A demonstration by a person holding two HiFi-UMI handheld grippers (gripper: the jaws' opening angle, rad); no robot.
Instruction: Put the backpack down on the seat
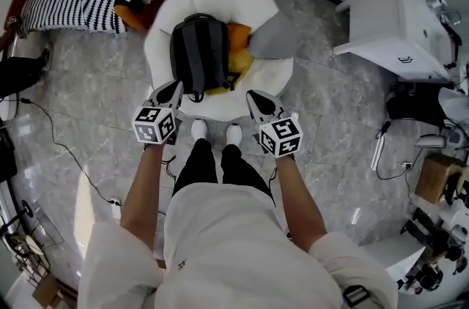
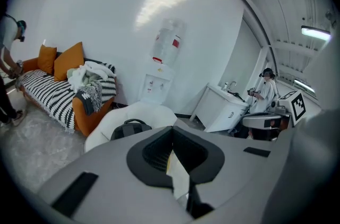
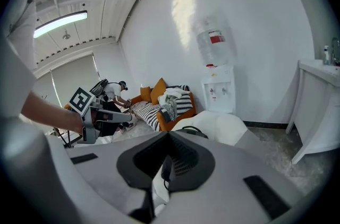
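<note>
**Backpack lies on the seat, both grippers empty**

The dark backpack (image 1: 198, 55) lies flat on the round white seat (image 1: 170, 6), at 12 o'clock from the person and partly over an orange cushion (image 1: 239, 44). Both forearms reach forward and down. The left gripper (image 1: 174, 86) points at the seat's 7 o'clock edge and the right gripper (image 1: 251, 95) at its 5 o'clock edge. Each has its jaws clenched on nothing, clear of the backpack.
</note>
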